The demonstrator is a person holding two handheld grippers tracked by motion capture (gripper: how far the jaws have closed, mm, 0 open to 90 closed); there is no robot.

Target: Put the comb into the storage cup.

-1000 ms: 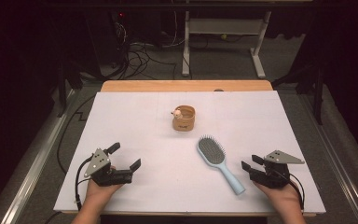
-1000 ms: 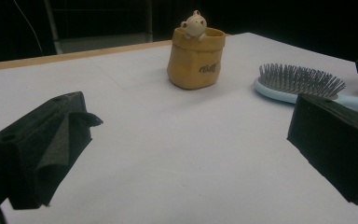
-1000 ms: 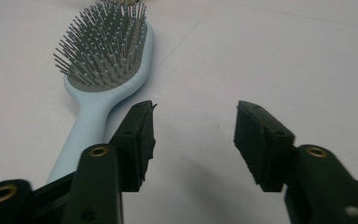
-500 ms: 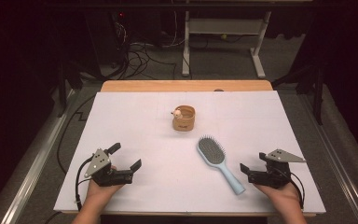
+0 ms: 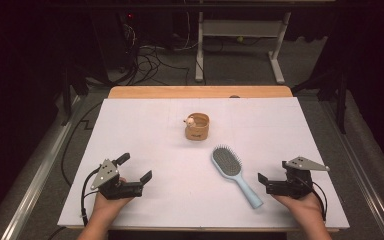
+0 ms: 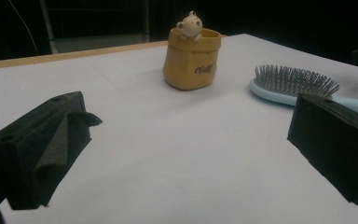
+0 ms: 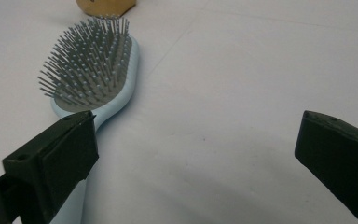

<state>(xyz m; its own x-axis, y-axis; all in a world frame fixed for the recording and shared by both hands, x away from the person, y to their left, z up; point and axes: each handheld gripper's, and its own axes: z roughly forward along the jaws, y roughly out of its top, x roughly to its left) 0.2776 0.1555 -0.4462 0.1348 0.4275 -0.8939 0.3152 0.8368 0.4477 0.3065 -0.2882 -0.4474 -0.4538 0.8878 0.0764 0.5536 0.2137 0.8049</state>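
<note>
Hairbrush lies bristles-up on the white table, handle angled toward the near right, just beside the right gripper, whose jaws have just been opening and now stand wide with nothing between them, judging by the right gripper view, where the handle runs past one jaw. That looks like lining up for a grab on the slim handle rather than the bristly head. Left gripper rests near the front edge, jaws spread wide and empty, well apart from the brush, while the little bear pot sits beyond.
</note>
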